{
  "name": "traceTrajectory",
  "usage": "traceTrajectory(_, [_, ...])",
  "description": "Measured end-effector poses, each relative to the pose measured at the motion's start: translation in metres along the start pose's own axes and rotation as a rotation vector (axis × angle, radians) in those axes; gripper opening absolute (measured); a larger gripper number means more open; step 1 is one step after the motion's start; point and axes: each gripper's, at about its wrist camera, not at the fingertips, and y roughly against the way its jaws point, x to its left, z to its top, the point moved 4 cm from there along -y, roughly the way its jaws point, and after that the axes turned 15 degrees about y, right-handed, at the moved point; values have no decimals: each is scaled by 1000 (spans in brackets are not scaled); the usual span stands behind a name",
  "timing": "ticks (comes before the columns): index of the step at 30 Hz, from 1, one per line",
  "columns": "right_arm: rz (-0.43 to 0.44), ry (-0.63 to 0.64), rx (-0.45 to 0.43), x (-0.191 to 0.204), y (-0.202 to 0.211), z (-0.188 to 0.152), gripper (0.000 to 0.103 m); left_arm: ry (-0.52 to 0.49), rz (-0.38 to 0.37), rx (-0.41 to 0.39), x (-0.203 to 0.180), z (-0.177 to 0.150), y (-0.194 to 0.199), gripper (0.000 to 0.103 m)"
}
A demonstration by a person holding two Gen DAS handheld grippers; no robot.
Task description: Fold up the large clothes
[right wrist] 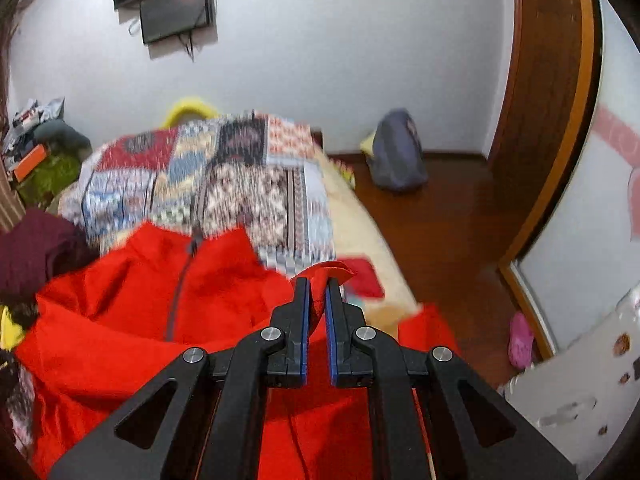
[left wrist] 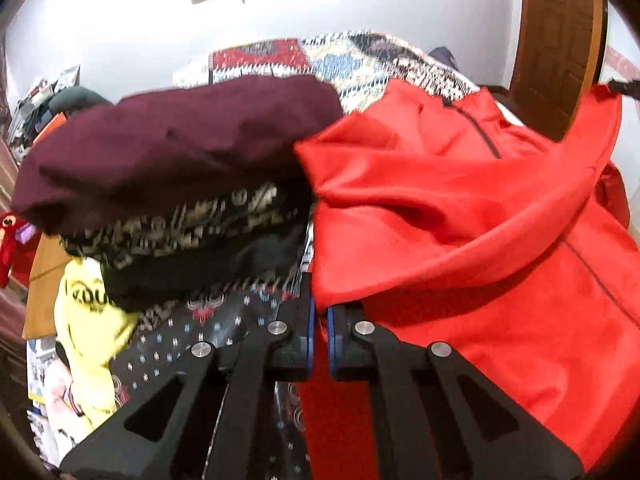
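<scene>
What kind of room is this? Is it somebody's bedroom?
Most likely a bedroom. There is a bed with a patchwork bedspread, a wooden door, and a screen on the wall. A pile of folded clothes sits beside the red jacket.

- White wall [right wrist: 340,40] carries a dark mounted screen [right wrist: 176,8].
- Brown wooden floor [right wrist: 440,216] beside the patchwork-covered bed [right wrist: 240,184].
- Wooden door frame [right wrist: 552,100] at right.

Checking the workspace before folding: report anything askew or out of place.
The folded stack, maroon garment on top, overhangs its lower layers unevenly. A yellow garment lies crumpled below it. A pink slipper sits alone on the floor.
</scene>
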Motion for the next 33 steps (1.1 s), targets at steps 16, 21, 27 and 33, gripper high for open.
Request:
traceTrajectory(16, [138, -112, 233, 0, -10, -128, 7, 30, 78, 89, 1, -30, -21, 9])
traceTrajectory(21, [199, -160, 269, 0, -5, -148, 9, 47, 72, 114, 8, -37, -17, 11])
traceTrajectory(27, [184, -174, 278, -2, 15, -166, 41, 72, 106, 136, 15, -43, -3, 29])
traceTrajectory(33, [129, -190, 220, -25, 31, -154, 49, 86, 89, 119, 18, -35, 23, 31])
